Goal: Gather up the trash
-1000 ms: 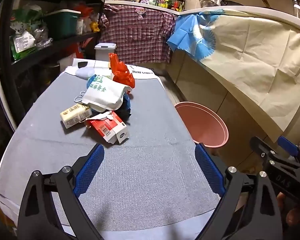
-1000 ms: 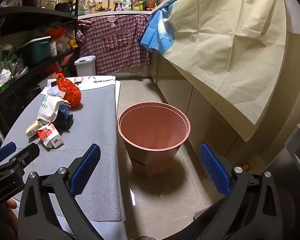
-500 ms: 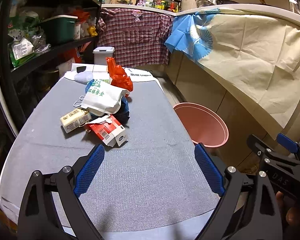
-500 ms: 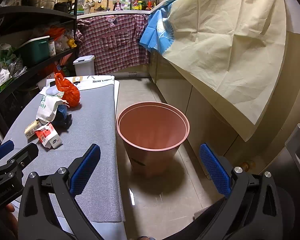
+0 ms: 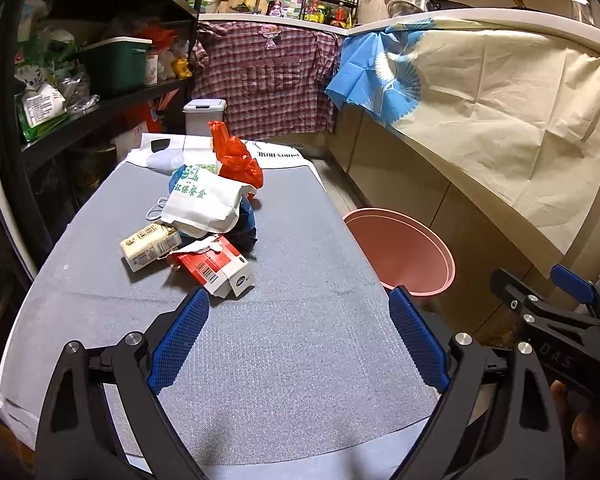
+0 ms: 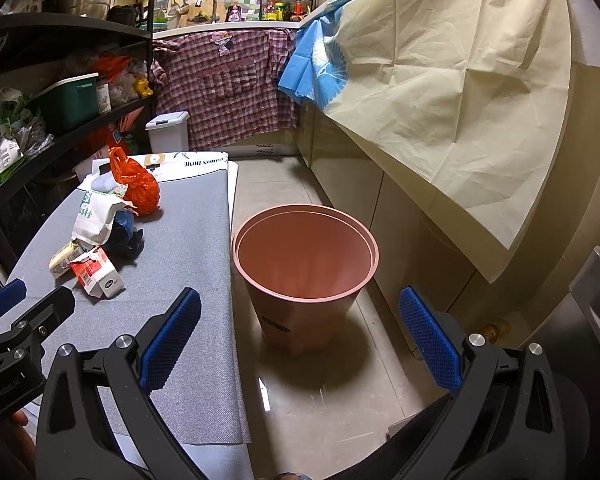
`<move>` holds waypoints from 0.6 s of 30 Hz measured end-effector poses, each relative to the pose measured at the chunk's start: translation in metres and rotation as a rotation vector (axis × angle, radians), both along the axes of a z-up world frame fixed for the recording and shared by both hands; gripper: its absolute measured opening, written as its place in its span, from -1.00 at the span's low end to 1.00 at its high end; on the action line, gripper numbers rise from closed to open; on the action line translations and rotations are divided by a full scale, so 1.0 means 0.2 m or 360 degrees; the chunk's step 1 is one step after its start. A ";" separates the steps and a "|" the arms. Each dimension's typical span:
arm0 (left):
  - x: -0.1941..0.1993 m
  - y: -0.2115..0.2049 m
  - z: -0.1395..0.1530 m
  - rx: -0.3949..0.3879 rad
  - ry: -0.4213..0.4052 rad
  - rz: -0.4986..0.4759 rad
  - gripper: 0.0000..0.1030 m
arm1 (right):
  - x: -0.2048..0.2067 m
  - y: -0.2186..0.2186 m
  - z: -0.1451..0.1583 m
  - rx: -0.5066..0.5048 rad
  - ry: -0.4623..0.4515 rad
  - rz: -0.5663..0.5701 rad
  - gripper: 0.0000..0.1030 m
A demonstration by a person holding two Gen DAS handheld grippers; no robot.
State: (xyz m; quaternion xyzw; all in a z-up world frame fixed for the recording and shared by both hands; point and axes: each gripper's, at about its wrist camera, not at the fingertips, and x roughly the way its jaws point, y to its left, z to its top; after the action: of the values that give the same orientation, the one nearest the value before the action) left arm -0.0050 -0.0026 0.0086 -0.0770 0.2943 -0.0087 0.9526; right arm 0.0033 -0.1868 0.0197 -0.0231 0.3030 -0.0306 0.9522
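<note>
Table point(image 5: 300, 360): grey textured cover, long axis running away from both cameras; white printed sheet showing at its far end.

Pink bin point(image 6: 306, 264): round, standing upright on the tiled floor just beside the table's right edge; interior looks bare. Also seen in the left wrist view point(image 5: 404, 256), part hidden by the table edge.

Trash pile, far-left part of the table, items touching or overlapping:
- White paper bag point(image 5: 204, 200), green print, lying on top of the heap.
- Orange plastic bag point(image 5: 236, 156), knotted, at the far side of the pile, standing up behind the white paper bag.
- Dark blue bag point(image 5: 246, 226), crumpled, partly under the white paper bag.
- Red and white carton point(image 5: 216, 270), torn open, lying flat, nearest item to the left gripper.
- Cream carton point(image 5: 150, 246), lying on its side, left of the red and white carton.
- White cord point(image 5: 156, 210), small loop showing at the left of the white paper bag.

Left gripper point(image 5: 298, 336): released, blue pads spread wide, holding nothing, above bare table cover with the red and white carton just beyond its left fingertip.

Right gripper point(image 6: 300, 332): released, pads spread wide, holding nothing, over the floor with the pink bin between and beyond its fingers.
</note>
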 end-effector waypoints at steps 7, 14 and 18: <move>0.00 0.00 0.00 -0.0003 -0.0001 0.0002 0.71 | 0.00 0.00 0.00 0.0001 -0.0002 -0.0001 0.89; -0.01 0.00 0.00 -0.0002 -0.0007 0.0000 0.71 | 0.00 0.00 0.00 0.0001 -0.0002 -0.0002 0.89; -0.01 0.00 0.00 -0.0001 -0.0007 -0.0002 0.71 | 0.00 0.00 0.00 0.0001 -0.0002 -0.0002 0.89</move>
State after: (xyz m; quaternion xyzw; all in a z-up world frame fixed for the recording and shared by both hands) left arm -0.0061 -0.0018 0.0093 -0.0771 0.2924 -0.0094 0.9531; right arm 0.0027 -0.1866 0.0197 -0.0224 0.3023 -0.0310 0.9525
